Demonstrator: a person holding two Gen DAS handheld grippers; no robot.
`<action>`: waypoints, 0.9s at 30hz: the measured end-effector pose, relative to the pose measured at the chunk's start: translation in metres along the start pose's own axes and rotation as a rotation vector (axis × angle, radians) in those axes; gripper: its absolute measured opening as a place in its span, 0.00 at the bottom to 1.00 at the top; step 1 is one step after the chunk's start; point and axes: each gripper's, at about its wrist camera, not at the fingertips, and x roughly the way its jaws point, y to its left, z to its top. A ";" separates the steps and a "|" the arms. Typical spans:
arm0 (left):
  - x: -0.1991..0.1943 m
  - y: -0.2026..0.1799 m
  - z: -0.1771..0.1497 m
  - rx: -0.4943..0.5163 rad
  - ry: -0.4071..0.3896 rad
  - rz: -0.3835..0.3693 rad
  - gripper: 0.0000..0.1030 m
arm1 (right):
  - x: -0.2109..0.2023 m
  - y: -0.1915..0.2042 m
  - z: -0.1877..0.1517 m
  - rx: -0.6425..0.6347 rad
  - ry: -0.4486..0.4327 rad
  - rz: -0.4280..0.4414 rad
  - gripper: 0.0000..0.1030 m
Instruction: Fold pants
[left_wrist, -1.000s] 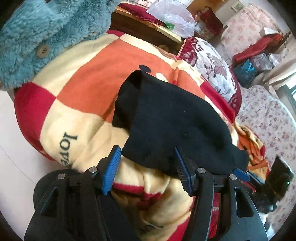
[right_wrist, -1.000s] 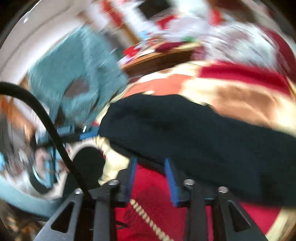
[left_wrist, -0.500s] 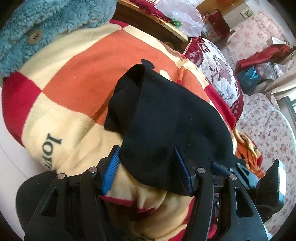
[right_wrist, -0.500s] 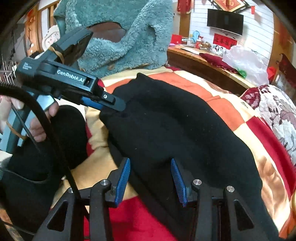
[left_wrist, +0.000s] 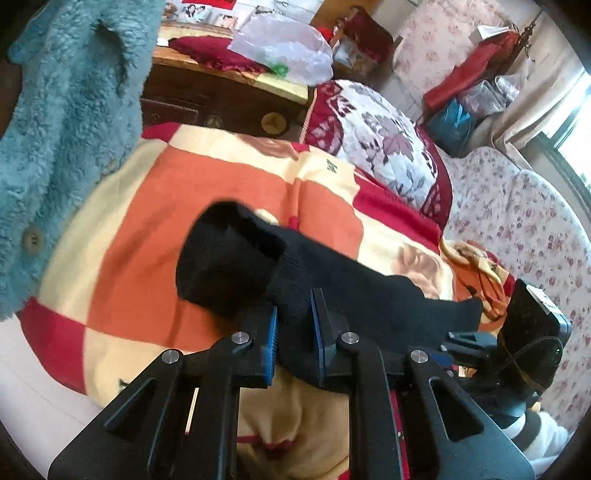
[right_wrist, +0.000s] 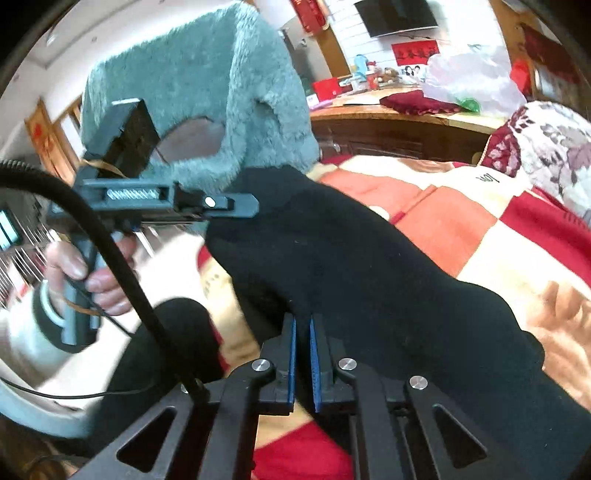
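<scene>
Both grippers, left gripper (left_wrist: 293, 317) and right gripper (right_wrist: 303, 332), pinch black pants (right_wrist: 369, 266).

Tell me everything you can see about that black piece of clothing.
The black pants look like thick, soft knit, plain and unmarked. They lie bunched lengthwise across a checked orange, cream and red blanket, one end rolled over. The left gripper and the right gripper each pinch the near edge, at opposite ends.

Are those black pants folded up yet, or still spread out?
Partly folded. The black pants lie doubled in a thick band across the blanket, one end rolled over, both the left gripper and right gripper pinching the near edge.
</scene>
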 end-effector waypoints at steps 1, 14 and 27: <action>-0.001 0.006 0.000 -0.009 0.004 0.005 0.14 | 0.000 0.001 0.001 0.009 -0.002 0.012 0.06; 0.037 0.058 -0.028 -0.081 0.089 0.148 0.15 | 0.064 0.002 -0.010 0.138 0.078 0.073 0.08; -0.007 0.027 -0.036 -0.011 -0.054 0.280 0.38 | -0.029 -0.044 -0.030 0.206 -0.025 -0.075 0.39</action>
